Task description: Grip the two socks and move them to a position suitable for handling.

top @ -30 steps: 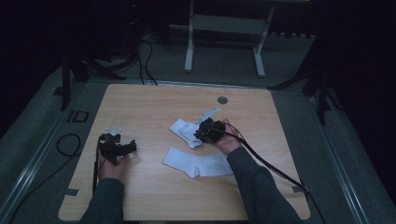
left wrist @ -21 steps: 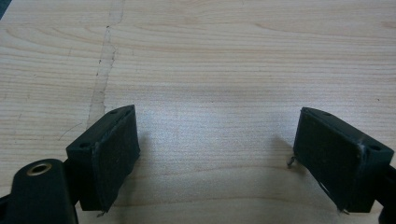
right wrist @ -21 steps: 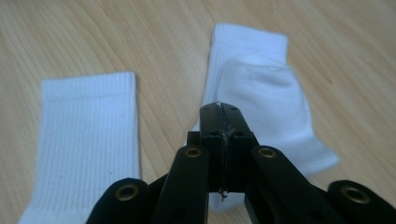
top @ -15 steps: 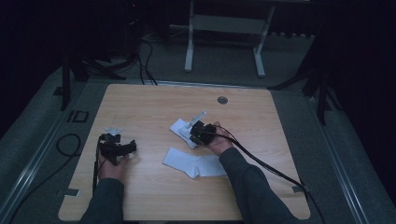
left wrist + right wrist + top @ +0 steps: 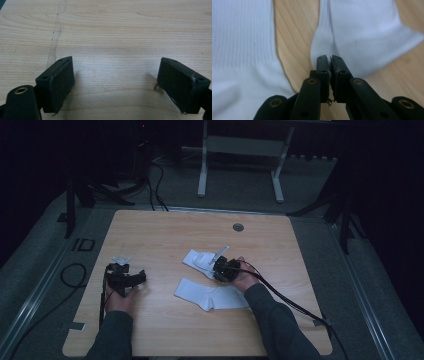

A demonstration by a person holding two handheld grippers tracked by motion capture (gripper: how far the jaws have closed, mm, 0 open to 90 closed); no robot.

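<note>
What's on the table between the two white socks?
Nothing: in the right gripper view a bare strip of wooden table separates the left sock from the right sock.

No readable text, labels, brands, numbers or signs anywhere

High view looks down; gripper views hug the table (image 5: pixel 165 235)

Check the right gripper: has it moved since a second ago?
Yes. The right gripper has come down and toward the person, away from the round table grommet, its shut jaws pinching the far sock.
</note>
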